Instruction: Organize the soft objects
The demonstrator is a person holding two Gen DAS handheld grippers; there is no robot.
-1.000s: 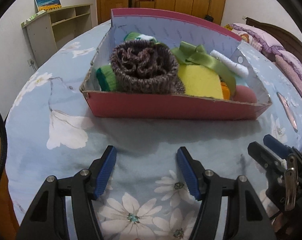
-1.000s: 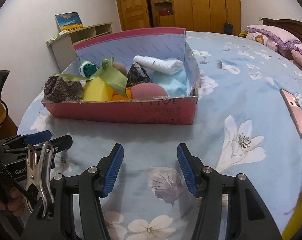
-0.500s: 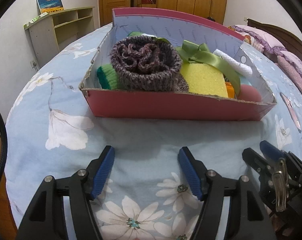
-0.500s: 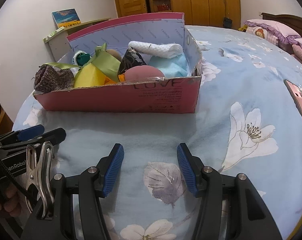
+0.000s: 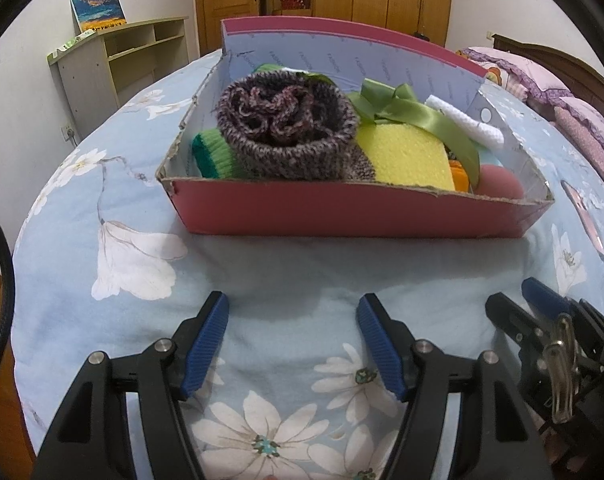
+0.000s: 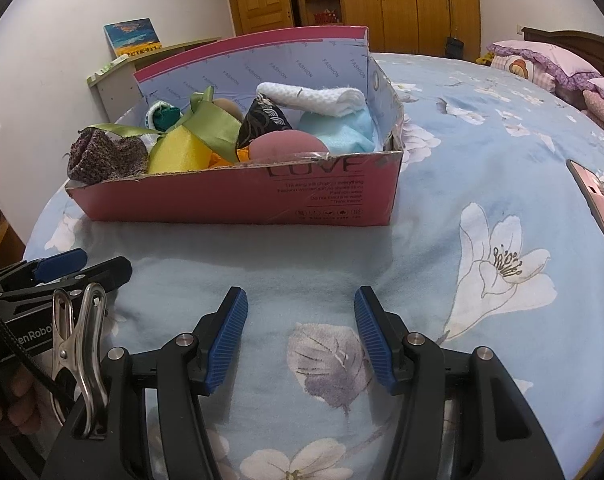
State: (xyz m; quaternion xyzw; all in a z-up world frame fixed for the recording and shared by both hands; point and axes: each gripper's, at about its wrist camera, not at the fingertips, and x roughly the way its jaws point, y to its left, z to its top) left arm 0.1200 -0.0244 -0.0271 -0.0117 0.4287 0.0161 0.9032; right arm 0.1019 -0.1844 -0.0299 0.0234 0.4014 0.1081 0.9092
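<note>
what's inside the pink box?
The pink box holds a knit roll, green sock, yellow sponge, green ribbon, white cloth, light blue cloth and pink sponge. Anything beneath them is covered.

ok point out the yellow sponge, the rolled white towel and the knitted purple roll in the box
yellow sponge [image 5: 410, 160], left wrist view, middle of its front face
rolled white towel [image 6: 314, 98], right wrist view, middle of the roll
knitted purple roll [image 5: 287, 126], left wrist view, its open coiled end
</note>
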